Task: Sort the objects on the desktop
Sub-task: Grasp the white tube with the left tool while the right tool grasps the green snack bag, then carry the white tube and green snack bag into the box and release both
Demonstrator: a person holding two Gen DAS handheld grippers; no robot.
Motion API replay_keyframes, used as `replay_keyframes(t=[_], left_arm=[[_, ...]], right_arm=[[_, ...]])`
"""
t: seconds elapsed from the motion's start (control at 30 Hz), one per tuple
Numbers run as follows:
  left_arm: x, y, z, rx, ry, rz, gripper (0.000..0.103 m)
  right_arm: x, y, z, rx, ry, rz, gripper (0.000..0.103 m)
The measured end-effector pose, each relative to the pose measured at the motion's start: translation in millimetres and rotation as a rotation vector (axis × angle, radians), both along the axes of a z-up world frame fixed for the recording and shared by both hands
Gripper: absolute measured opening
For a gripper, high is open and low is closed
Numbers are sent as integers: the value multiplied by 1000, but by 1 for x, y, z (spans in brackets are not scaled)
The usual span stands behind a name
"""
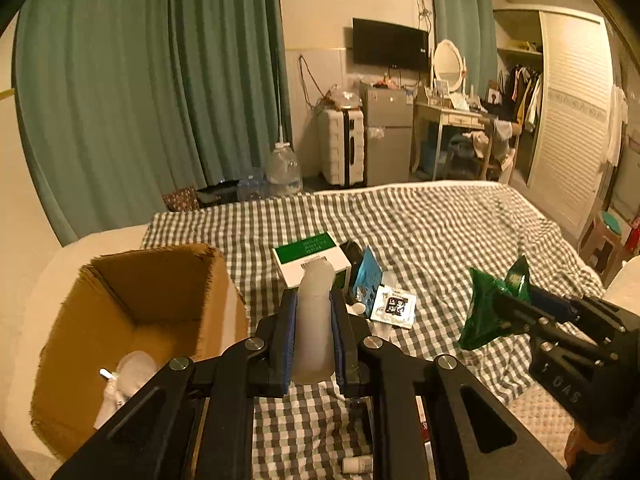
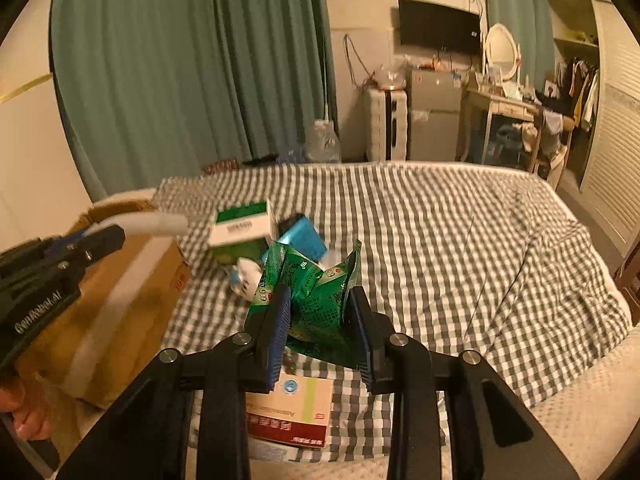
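Left wrist view: left gripper (image 1: 313, 312) clamped on a translucent white tube (image 1: 315, 320), blue pads pressed against both sides, tube upright between the fingers and raised above the checkered bedspread (image 1: 440, 224). Open cardboard box (image 1: 136, 320) just to the left, a white item lying in its bottom. Beyond the tube, a small pile on the bedspread: green-and-white carton (image 1: 310, 256), blue packet (image 1: 366, 280) leaning beside it, white sachet with dark print (image 1: 394, 306) flat in front. Small white bottle (image 1: 357, 465) lying near the lower edge. Right gripper (image 1: 496, 312) enters from the right, closed on a crumpled green foil packet (image 1: 486, 312), held clear of the bed.

Right wrist view: right gripper (image 2: 320, 300) pinching the green foil packet (image 2: 316, 292), foil bunched between the two blue pads, off the bedspread (image 2: 460, 240). Flat box with red and pale green panels (image 2: 292, 412) lying on the bed below the fingers. Left gripper (image 2: 116, 236) visible at left over the cardboard box (image 2: 120, 312), the white tube (image 2: 156, 226) sticking out from its tips, blurred. Green-and-white carton (image 2: 244, 232) and blue packet (image 2: 304, 236) behind the foil packet.
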State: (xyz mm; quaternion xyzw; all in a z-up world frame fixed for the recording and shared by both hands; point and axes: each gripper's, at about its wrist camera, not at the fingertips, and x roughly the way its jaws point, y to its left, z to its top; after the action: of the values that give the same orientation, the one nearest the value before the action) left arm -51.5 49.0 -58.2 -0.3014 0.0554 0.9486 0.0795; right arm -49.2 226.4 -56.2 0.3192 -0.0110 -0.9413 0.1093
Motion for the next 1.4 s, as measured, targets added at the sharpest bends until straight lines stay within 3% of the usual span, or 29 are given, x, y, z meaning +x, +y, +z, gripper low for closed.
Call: replay_keyframes(t=[0.37, 0.73, 1.1, 1.4], left_arm=[[47, -38, 38, 29, 58, 10, 15], [69, -102, 73, 52, 129, 53, 15], [70, -161, 89, 64, 150, 61, 16], [62, -201, 82, 75, 132, 83, 16]], right_arm=[[62, -14, 65, -37, 126, -7, 29], [100, -42, 104, -36, 193, 15, 29], [115, -110, 123, -41, 241, 79, 29], [107, -167, 110, -50, 210, 146, 29]])
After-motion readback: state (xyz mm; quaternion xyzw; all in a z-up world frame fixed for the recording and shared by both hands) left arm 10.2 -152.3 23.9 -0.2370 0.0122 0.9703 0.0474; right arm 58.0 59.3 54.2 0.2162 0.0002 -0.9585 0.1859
